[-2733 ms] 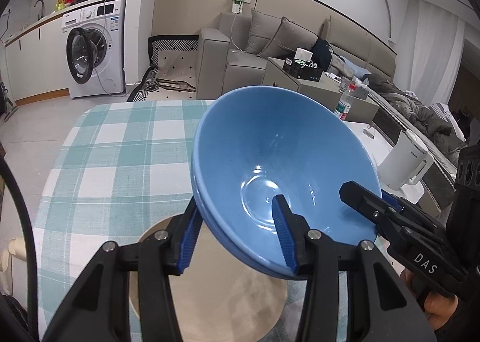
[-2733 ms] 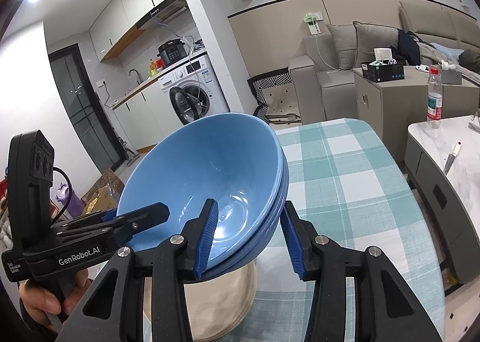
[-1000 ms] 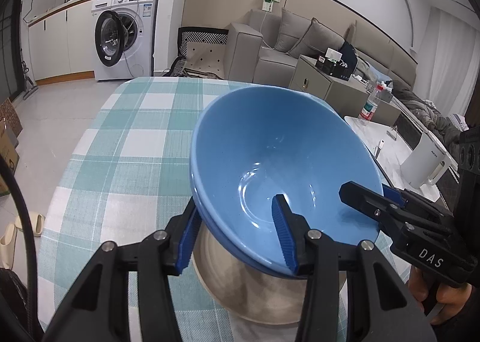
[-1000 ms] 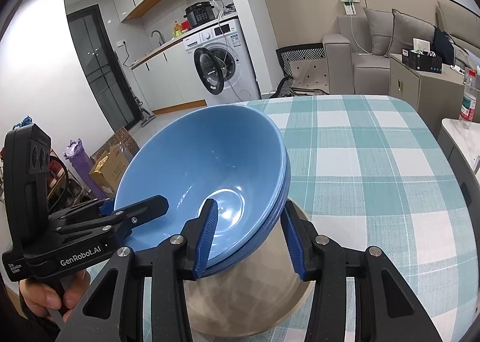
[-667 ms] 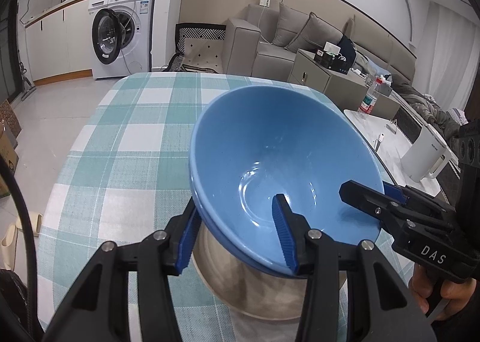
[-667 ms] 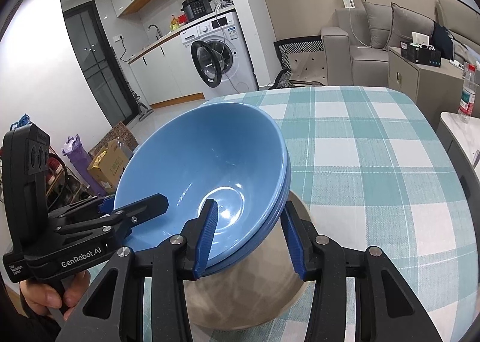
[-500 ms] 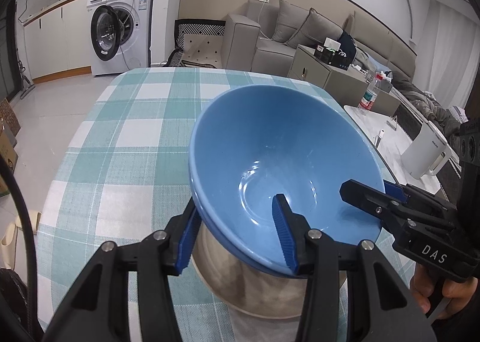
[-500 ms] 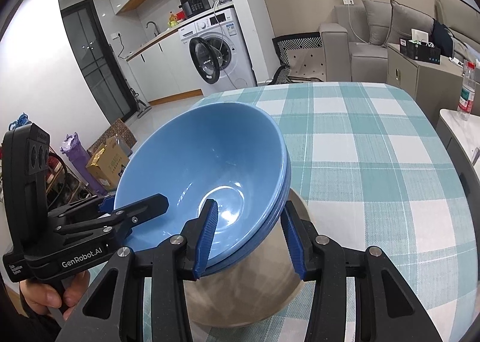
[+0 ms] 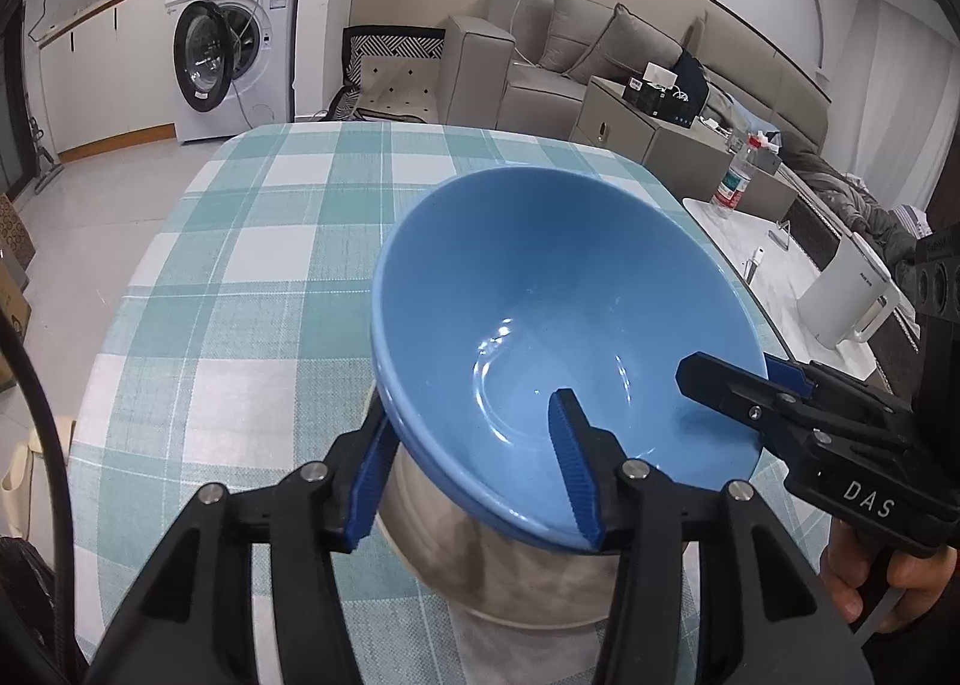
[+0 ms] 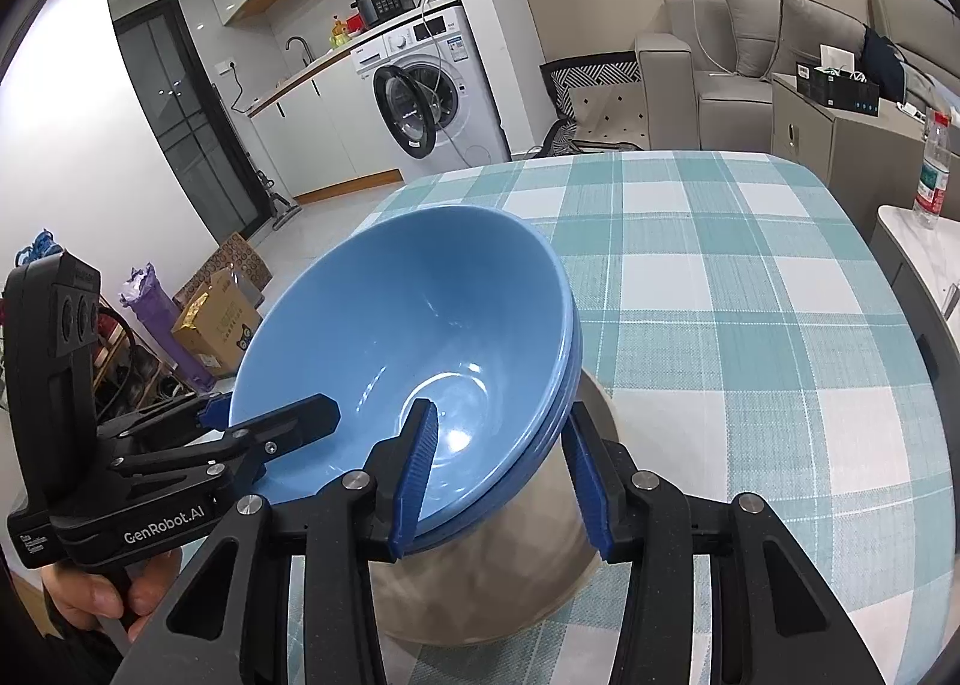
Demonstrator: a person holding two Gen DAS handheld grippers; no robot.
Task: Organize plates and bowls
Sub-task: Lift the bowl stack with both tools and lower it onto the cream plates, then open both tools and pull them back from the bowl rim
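Left gripper (image 9: 474, 415): clamped across the near rim of the blue bowls (image 9: 540, 277), one pad inside and one on the outer wall. Its jaws have just been opening a little, with the rim between them; the pads look to be in contact.
Right gripper (image 10: 501, 415): closed on the opposite rim of the same stack, inner pad in the well, outer pad against the stacked edges.
Reason for the hold: judged, a nested stack is steadier when pinched at two opposite points, which keeps it from tipping or sliding apart.
Blue bowls, position: nested, tilted slightly towards the cameras, directly above the beige dish (image 9: 510, 577). They appear to sit in it, but the contact is hidden by the stack.
Beige dish: on the checked table (image 9: 252, 277), at the near edge.
Stage, judged: stack being set into the dish; the left jaws easing suggests release is beginning.
Left wrist view only: the right gripper's finger lying over the far rim and the person's hand (image 9: 864, 577) on its handle.
Right wrist view only: the separate rims at the stack's edge, showing several bowls, not one.
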